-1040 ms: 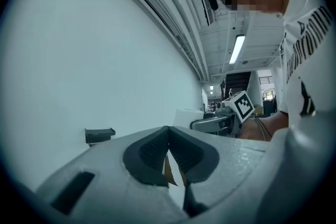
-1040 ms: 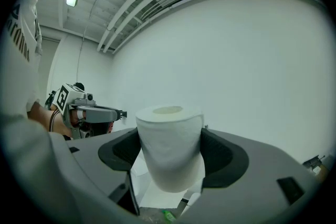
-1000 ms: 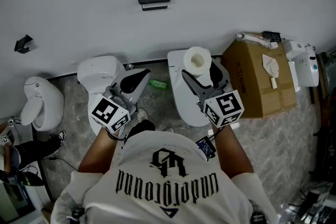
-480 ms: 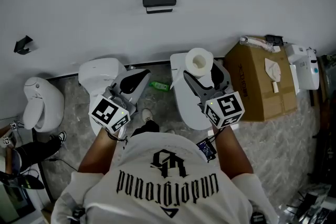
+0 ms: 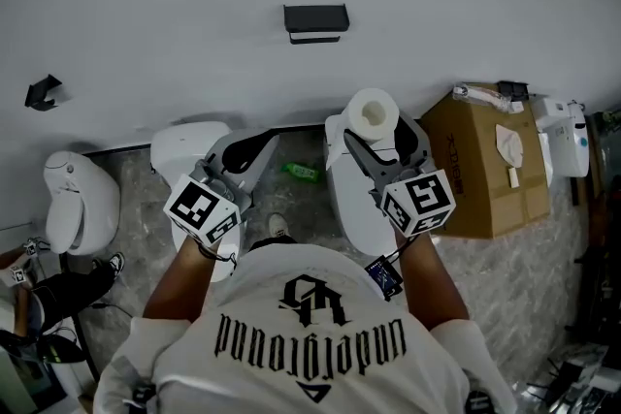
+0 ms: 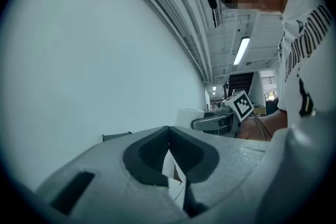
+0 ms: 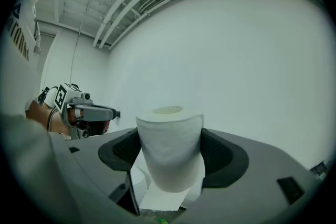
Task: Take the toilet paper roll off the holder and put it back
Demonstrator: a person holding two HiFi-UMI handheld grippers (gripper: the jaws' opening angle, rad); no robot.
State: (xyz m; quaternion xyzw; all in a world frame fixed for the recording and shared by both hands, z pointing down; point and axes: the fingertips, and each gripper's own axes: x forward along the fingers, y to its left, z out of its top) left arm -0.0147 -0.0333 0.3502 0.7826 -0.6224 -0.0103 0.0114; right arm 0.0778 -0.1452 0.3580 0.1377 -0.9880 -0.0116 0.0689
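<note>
Your right tongs (image 5: 375, 139) are closed on the toilet paper roll (image 5: 372, 114), one jaw pressed into each side. The roll stands upright with its core hole facing up and a loose sheet hanging beneath. It sits below the holder (image 5: 315, 21) and a little to its right, well apart from it, so putting it back looks like the step in hand. Line the core up with the holder's lower piece before you close in; how that piece takes the roll is too small to tell. Don't squeeze harder, since soft paper will likely dent. Your left tongs (image 5: 254, 146), below and left of the holder, are closed on nothing; hold them low. The wall (image 5: 146, 5) around the holder is bare, giving room on every side. The white toilet (image 5: 351, 201) and cardboard box (image 5: 490, 170) lie well below it.
</note>
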